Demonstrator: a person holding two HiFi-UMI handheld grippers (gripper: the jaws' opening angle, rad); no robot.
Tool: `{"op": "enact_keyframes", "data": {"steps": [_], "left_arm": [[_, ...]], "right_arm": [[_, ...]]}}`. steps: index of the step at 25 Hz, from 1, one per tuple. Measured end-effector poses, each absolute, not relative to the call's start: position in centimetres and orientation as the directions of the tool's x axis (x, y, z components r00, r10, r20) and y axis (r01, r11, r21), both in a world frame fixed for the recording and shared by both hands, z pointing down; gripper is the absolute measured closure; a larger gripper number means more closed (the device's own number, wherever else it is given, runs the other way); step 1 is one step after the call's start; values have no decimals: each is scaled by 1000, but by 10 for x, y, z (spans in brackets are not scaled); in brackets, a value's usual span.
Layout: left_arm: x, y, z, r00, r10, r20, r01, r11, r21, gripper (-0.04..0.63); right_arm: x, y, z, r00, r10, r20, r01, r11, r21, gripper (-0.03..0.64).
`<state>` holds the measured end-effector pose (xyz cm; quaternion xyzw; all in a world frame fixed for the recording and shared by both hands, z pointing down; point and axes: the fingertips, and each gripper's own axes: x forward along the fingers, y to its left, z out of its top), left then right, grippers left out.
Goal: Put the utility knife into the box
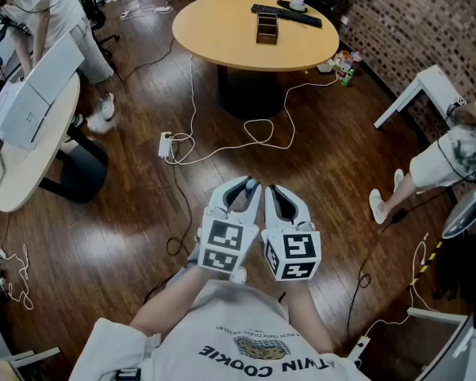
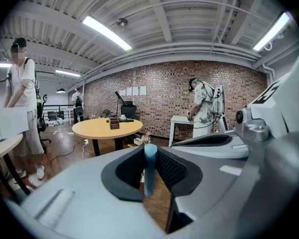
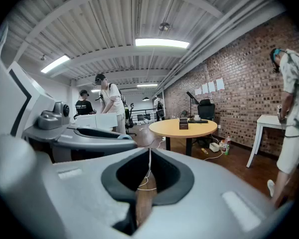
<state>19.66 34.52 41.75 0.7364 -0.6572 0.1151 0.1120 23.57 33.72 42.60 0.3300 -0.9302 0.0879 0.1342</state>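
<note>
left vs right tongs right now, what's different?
Left tongs clamp a blue utility knife, standing upright; right tongs hold nothing. Left jaws stand apart by the knife's thickness; right jaws meet at the tips. Shared: side by side above the wood floor, both facing the round table.

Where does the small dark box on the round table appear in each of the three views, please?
Head view: top centre, the small dark box on the round table.
Left gripper view: left of centre, in the distance.
Right gripper view: right of centre, in the distance.
Shared landmark: the round table under it, by the brick wall.
</note>
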Motion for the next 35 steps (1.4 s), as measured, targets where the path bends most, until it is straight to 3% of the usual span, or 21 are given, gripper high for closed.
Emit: {"op": "enact_keyframes", "data": {"steps": [23,35], "left_arm": [[-4,178,425,238,-916,324,-971,-220,93,518],[-49,138,430,274,-906,323,-962,-252,109,518]], "right_arm": [[32,174,426,-663,-658,357,-710,704,-21,607],[-15,131,429,-642,-677,361,-728,686,-9,607]]}}
